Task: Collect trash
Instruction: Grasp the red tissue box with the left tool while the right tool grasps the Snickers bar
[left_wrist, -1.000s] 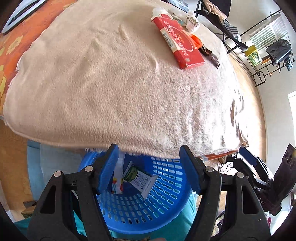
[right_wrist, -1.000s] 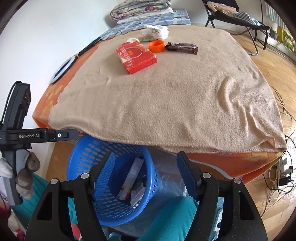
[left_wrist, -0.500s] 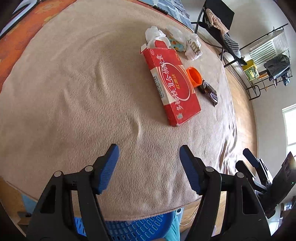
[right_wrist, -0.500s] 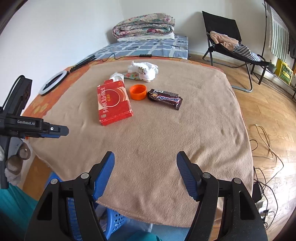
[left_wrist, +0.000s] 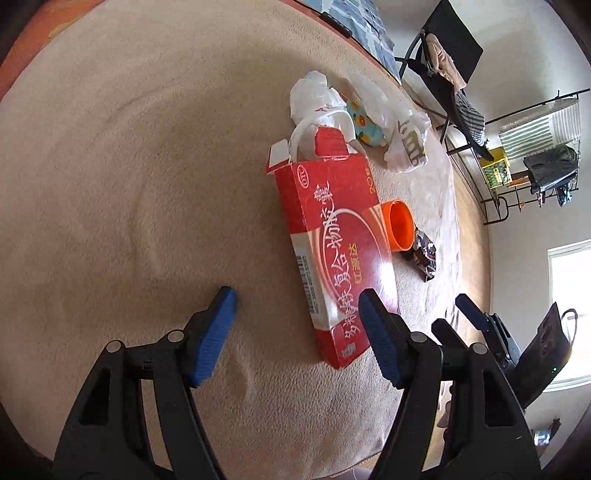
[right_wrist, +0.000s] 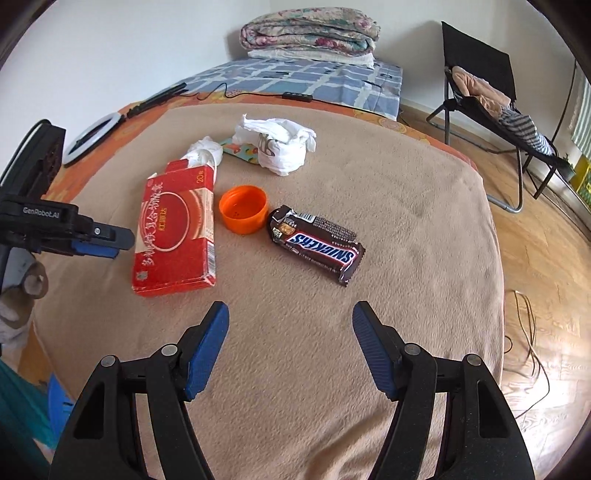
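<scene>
On the beige fleece blanket (right_wrist: 369, 177) lie a flat red cardboard box (right_wrist: 175, 230), a round orange plastic cap (right_wrist: 243, 209) just beside it, a brown Snickers wrapper (right_wrist: 317, 244) and crumpled white plastic bags (right_wrist: 282, 144). Above the blanket, the left gripper (left_wrist: 297, 306) and right gripper (right_wrist: 290, 319) both hang with jaws apart, empty; the left's right finger overlaps the box's near end.

The left hand-held gripper (left_wrist: 295, 299) hangs open above the beige blanket (left_wrist: 129, 184), beside the red box (left_wrist: 332, 236).
</scene>
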